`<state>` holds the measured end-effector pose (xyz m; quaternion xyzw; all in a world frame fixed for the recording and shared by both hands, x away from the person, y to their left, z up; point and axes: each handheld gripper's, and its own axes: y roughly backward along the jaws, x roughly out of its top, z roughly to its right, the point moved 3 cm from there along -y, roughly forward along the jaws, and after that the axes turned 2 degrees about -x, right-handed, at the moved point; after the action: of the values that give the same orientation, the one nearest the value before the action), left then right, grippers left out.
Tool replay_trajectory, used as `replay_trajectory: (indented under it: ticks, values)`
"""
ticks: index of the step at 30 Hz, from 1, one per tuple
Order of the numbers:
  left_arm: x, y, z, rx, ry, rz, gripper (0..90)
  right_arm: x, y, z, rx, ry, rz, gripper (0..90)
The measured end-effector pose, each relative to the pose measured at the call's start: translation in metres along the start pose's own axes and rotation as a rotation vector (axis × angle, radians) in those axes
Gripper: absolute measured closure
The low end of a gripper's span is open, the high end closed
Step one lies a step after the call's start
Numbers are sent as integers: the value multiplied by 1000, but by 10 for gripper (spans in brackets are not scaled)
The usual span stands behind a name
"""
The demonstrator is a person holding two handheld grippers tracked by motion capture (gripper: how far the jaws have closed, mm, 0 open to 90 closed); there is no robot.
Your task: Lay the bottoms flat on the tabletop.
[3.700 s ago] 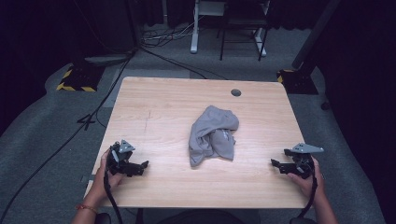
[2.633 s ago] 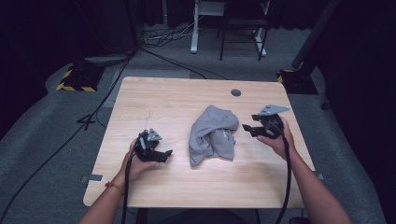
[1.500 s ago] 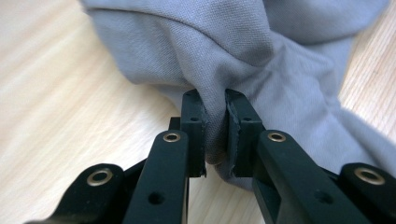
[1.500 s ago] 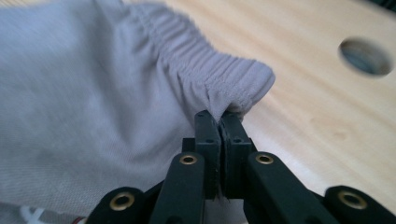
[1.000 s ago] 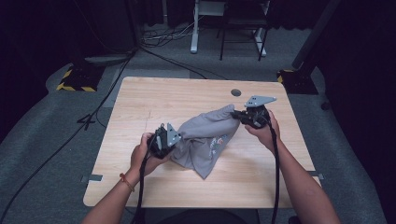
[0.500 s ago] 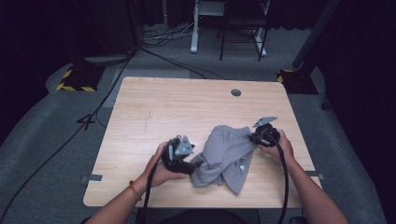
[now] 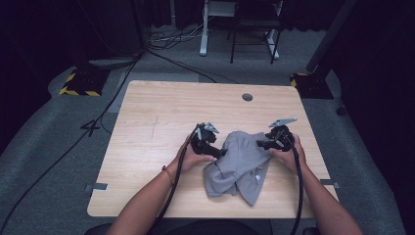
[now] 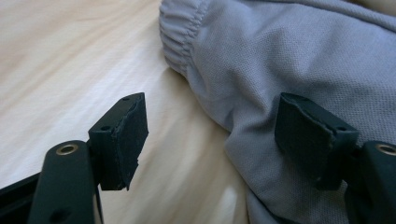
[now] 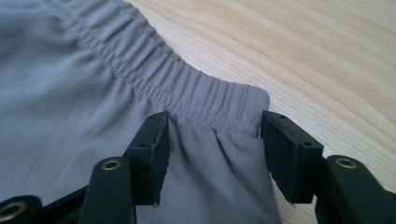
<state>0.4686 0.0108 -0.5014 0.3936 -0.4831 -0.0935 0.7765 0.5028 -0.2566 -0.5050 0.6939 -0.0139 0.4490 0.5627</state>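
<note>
Here a grey garment (image 7: 240,166) with an elastic waistband lies crumpled on the wooden desk (image 7: 156,122), toward the near edge and right of its middle. The left gripper (image 7: 215,149) sits at the garment's left edge, and in the left gripper view its jaws stand wide apart: one pad (image 8: 128,135) hangs over bare desk beside the cloth, the other is over the grey fabric (image 8: 289,60), and neither presses on it. Those jaws have just been opening, with only the garment's edge reaching in between them. The right gripper (image 7: 264,143) sits at the garment's upper right corner; in the right gripper view its jaws also stand wide, one on each side of the gathered waistband (image 9: 205,100), with cloth lying loose between them and no pinch on it. These jaws, too, have just been opening. The person's hands hold both grippers low over the desk, close to the garment.
</note>
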Motion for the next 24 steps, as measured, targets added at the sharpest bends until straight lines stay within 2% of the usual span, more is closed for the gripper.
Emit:
replay_trajectory:
  ticks: [1,3,5,6,7,8,9,10,11,12,14,15,17,19,21,22,23,24]
  values:
    - [1,-5,3,7,-13,-19,261,0,-2,0,-15,2,-8,443]
    - [2,-12,9,-5,-22,-34,261,-1,-4,0,-16,9,-12,459]
    - [3,-20,14,-23,-28,-39,261,-1,-4,-1,8,-4,2,554]
    - [4,-23,16,-22,-39,-46,259,-1,-4,-2,19,6,6,588]
    - [4,-23,16,-22,-39,-46,268,-1,-4,-2,19,6,6,588]
    - [6,-30,21,-17,-51,-48,306,-1,-3,-6,29,34,9,699]
    - [7,-32,23,-1,-61,-35,341,0,-3,-8,36,47,10,733]
    - [8,-34,25,-2,-71,-26,434,0,-3,-10,35,62,8,767]
    - [9,-36,26,-4,-90,-28,567,1,-4,-12,29,72,10,793]
    - [10,-37,27,5,-106,-23,626,1,-3,-14,32,79,8,806]
    - [11,-37,27,20,-134,-7,824,2,-3,-15,21,87,13,825]
    - [11,-35,26,17,-143,5,881,3,-1,-15,22,90,24,829]
    - [12,-27,22,21,-139,44,891,7,5,-16,22,91,54,832]
    - [13,-13,18,27,-151,81,895,14,16,-16,30,86,107,834]
    - [14,4,15,64,-157,114,896,23,29,-17,31,84,166,836]
    - [14,4,15,64,-157,114,897,23,29,-17,31,84,166,836]
    - [18,28,12,113,-169,153,896,35,44,-19,20,85,223,837]
    - [21,42,11,140,-177,171,896,42,51,-21,18,89,250,838]
